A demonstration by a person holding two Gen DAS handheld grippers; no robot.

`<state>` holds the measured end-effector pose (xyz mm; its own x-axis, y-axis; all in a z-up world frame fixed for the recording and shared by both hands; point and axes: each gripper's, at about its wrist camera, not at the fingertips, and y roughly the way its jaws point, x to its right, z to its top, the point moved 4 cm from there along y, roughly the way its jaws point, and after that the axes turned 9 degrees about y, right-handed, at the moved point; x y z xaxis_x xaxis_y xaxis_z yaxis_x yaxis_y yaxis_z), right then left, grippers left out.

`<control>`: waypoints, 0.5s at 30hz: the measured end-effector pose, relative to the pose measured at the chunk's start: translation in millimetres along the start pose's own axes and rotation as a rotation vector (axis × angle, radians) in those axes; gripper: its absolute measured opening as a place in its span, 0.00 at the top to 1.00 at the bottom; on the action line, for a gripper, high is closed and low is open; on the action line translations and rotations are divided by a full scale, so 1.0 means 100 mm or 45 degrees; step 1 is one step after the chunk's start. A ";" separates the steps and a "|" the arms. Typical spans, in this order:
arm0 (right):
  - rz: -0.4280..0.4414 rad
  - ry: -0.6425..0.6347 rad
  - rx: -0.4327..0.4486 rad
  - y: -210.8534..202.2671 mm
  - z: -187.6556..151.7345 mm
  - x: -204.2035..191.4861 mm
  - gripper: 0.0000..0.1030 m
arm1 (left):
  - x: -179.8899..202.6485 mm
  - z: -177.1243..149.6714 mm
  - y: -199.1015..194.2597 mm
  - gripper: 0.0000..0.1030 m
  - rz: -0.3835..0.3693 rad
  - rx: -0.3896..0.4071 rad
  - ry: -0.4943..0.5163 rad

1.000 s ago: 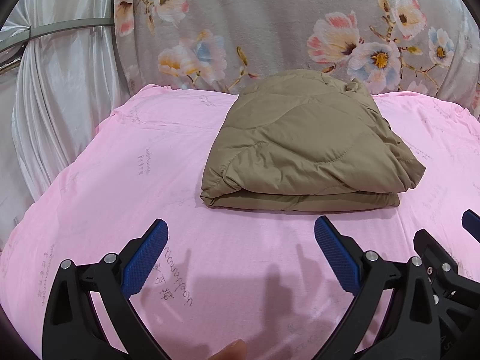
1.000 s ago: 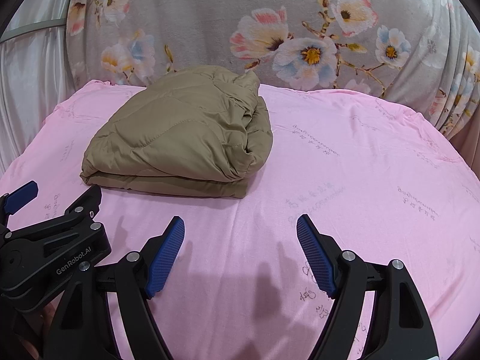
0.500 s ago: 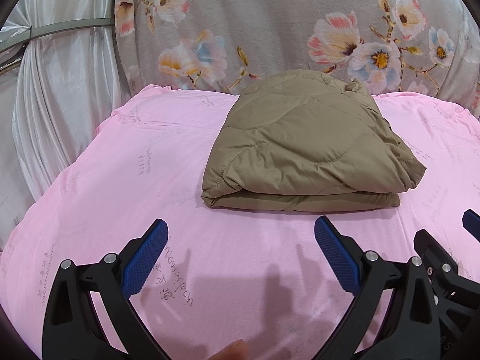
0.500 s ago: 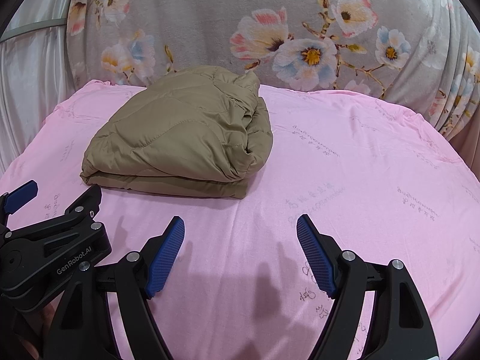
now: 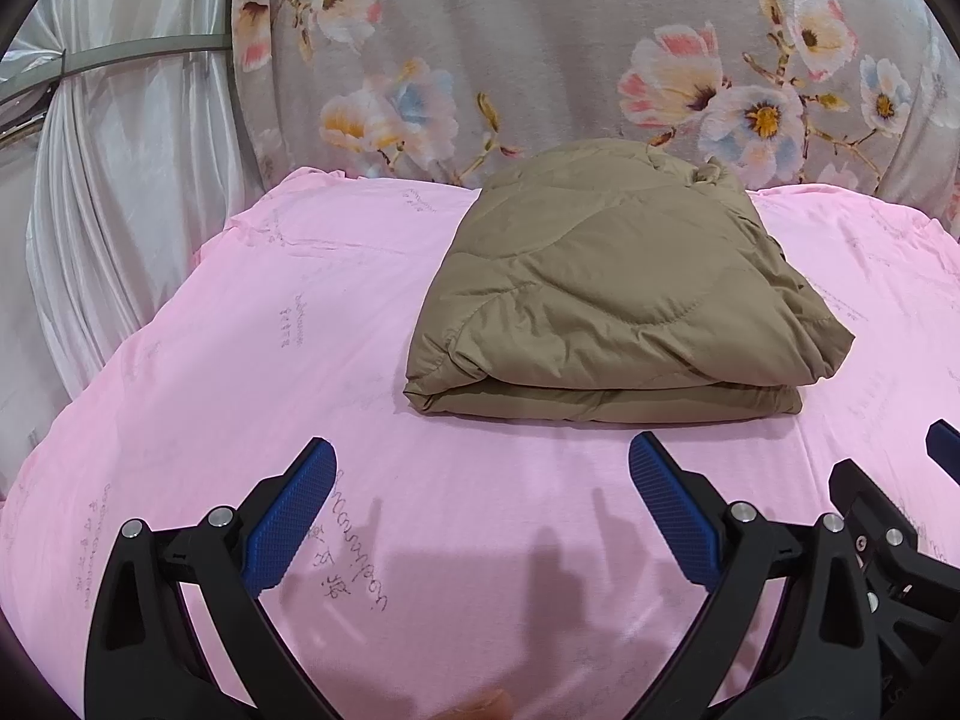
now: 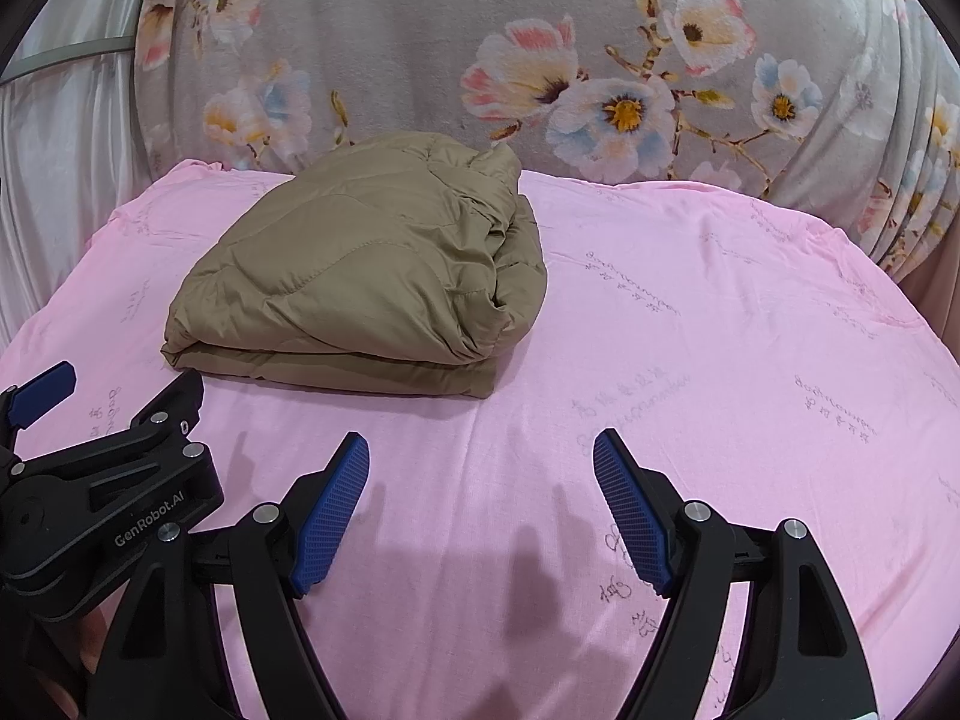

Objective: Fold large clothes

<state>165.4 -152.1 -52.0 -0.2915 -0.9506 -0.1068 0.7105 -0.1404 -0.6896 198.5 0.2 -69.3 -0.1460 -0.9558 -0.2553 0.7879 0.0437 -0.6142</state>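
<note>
Pink bed sheet (image 5: 180, 396) lies unchanged over the last second, your left claw (image 5: 480, 510) and right claw (image 6: 480, 510) both apart and empty, the folded khaki quilted coat (image 5: 606, 300) just beyond them, seemingly finished.

Bare pink printed sheet (image 5: 180, 372) lies open on the bed between both pairs of spread, empty tongs and the folded tan quilted jacket (image 5: 606, 294), the one bulky obstacle, at the far middle. To its right a wide stretch of sheet is free; behind it the grey flowered fabric (image 6: 420, 30) closes the far edge, and white curtain (image 5: 120, 180) bounds the left.
</note>
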 end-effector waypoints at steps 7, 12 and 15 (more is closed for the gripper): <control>0.000 0.000 0.000 0.00 0.00 0.00 0.27 | 0.05 -0.01 0.00 0.07 -0.012 -0.007 0.008; 0.000 0.000 0.000 0.00 0.00 0.00 0.27 | 0.04 -0.02 0.00 0.07 -0.008 -0.013 0.003; 0.000 0.000 0.000 0.00 0.00 0.00 0.27 | 0.04 -0.02 0.00 0.07 -0.005 -0.014 0.003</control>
<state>165.1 -152.0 -51.9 -0.2918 -0.9505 -0.1066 0.7105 -0.1408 -0.6895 196.8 -3.1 -72.1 -0.1504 -0.9552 -0.2549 0.7807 0.0435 -0.6234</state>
